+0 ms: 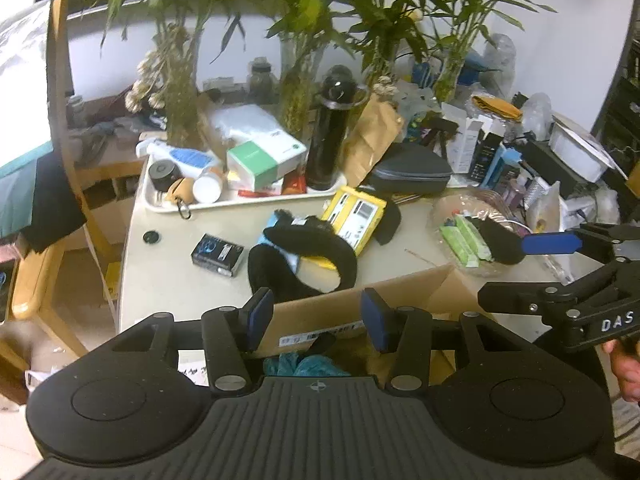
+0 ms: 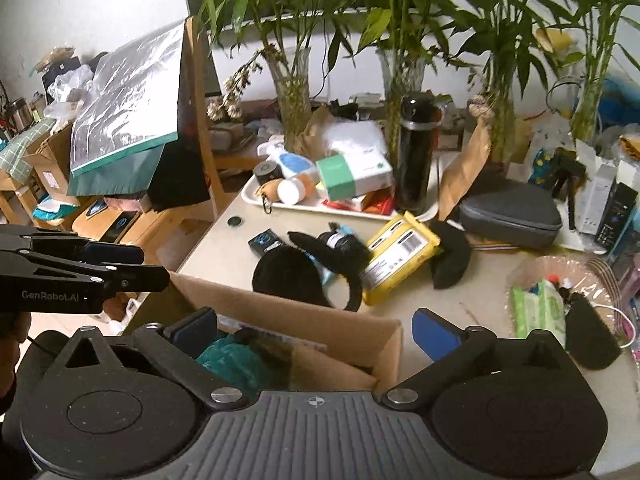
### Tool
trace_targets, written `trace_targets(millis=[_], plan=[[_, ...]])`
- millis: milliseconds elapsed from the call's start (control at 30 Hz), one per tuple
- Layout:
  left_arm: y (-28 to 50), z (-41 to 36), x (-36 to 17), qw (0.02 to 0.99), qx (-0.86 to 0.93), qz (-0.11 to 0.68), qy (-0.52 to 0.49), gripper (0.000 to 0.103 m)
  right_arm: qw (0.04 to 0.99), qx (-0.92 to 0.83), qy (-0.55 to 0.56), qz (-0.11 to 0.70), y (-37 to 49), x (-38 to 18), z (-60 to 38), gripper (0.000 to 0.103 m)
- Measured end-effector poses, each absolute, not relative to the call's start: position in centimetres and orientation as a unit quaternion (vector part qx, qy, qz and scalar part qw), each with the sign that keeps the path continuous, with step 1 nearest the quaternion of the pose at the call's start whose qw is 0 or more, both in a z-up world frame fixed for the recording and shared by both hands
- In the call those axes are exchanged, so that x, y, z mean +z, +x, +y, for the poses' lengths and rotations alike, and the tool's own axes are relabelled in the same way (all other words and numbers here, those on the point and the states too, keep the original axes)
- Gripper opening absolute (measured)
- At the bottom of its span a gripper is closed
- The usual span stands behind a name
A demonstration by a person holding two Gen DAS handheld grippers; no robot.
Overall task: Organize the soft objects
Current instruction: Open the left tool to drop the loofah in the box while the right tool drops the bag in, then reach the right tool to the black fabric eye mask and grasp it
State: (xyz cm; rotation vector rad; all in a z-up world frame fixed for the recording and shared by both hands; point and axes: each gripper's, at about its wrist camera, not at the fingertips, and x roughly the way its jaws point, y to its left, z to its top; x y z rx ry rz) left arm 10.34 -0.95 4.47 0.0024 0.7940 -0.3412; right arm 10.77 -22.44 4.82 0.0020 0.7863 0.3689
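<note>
both hand-held grippers empty – over cardboard box (image 2: 288, 320)

A white tray (image 1: 160, 200) is seen on the desk (image 1: 168, 276), loaded with a tall black bottle (image 1: 330, 132), a green-and-white box (image 1: 264, 160) and a white jar (image 1: 207, 189). A yellow packet (image 1: 354, 212) and a small black box (image 1: 217, 255) are laid flat on the desk. A grey zip case (image 1: 410, 172) is placed beside a brown paper bag (image 1: 370, 136). Glass vases of bamboo (image 2: 292, 92) are lined up behind.
</note>
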Motion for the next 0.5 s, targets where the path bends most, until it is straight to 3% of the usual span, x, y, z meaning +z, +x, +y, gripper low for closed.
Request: trace_targets(millis=[500], plan=[[10.2, 0.6, 4.7, 0.920, -0.151, 0.361, 0.027, 0.048, 0.917, 0.178, 0.015, 0.358, 13.5, 3.7, -25.4, 0.103]])
